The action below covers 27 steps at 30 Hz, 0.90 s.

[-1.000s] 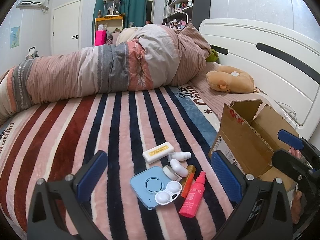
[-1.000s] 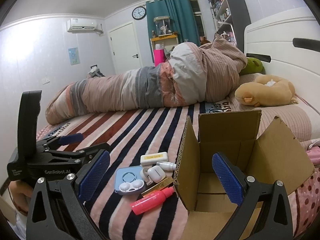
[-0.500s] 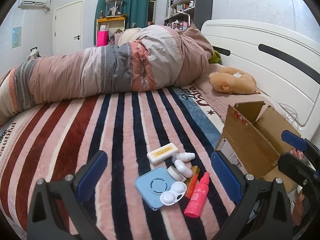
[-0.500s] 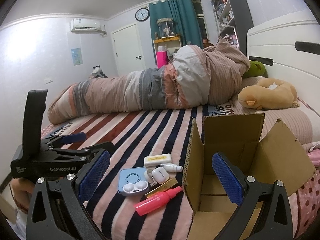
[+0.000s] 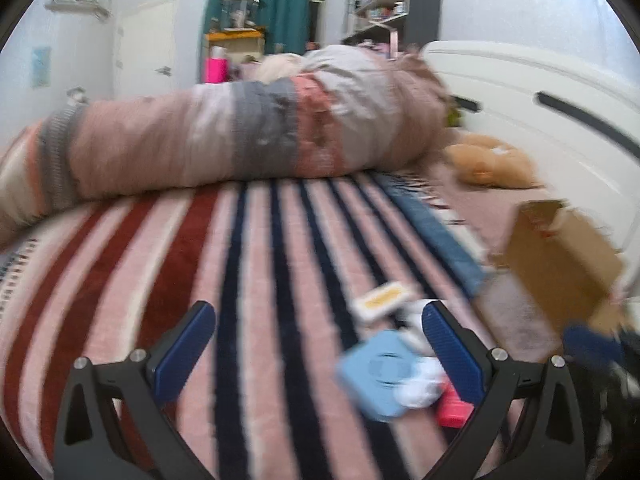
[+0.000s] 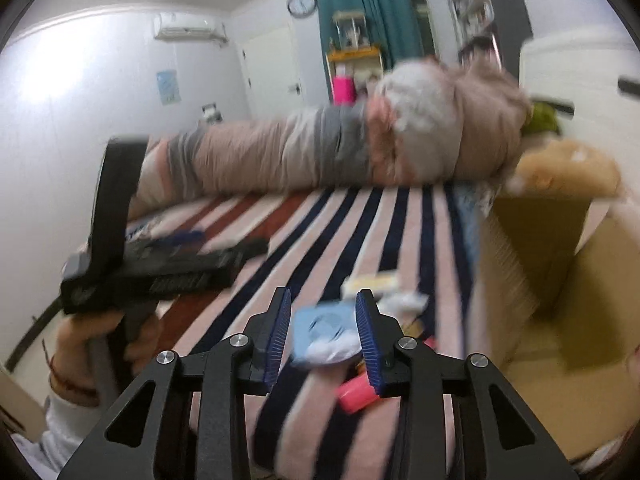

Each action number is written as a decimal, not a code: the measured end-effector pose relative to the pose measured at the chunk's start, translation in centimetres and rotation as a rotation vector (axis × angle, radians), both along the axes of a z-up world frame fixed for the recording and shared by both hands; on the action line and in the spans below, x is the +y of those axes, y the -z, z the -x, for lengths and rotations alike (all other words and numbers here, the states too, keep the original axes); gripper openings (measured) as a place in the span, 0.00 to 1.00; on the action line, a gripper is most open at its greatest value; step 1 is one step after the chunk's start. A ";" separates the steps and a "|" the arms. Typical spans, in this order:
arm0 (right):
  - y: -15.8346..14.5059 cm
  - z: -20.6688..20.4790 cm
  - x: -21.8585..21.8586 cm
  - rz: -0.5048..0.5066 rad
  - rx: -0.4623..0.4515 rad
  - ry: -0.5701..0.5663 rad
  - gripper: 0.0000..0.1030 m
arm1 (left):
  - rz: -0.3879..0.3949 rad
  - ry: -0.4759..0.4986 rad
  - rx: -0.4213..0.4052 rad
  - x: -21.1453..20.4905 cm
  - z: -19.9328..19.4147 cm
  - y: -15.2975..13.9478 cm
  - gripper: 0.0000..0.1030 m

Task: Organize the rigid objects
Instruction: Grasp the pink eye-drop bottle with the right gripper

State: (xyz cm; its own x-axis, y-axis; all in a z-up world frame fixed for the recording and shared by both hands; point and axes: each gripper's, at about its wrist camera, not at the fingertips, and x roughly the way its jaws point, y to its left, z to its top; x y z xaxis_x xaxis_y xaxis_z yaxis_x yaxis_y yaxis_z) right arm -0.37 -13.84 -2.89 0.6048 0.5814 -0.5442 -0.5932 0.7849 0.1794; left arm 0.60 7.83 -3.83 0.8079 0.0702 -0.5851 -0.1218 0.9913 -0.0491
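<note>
Right gripper (image 6: 322, 330) jaws narrowed, empty, near blue case (image 6: 320, 326); left gripper (image 5: 316, 346) jaws wide. Risk: case slipping sideways into cardboard box (image 6: 560, 280).

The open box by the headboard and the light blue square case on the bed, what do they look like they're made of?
The box looks like plain brown corrugated cardboard, matte, with thin flaps standing open; blur hides any fluting. The blue case seems to be molded plastic, judging by its even pastel color, rounded corners and a ring pressed into its lid; blur leaves its finish unclear.
</note>
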 end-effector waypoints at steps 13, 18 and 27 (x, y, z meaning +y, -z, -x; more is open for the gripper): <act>10.2 -3.9 -0.3 -0.045 0.259 0.426 0.33 | -0.045 0.101 0.065 0.1 -2.3 4.6 0.99; 11.7 -5.4 0.8 -0.005 0.295 0.492 0.36 | -0.044 0.116 0.062 0.4 -2.6 4.9 0.99; 10.0 -3.0 1.6 0.199 0.217 0.346 0.27 | 0.024 0.183 0.080 0.8 -2.7 5.5 1.00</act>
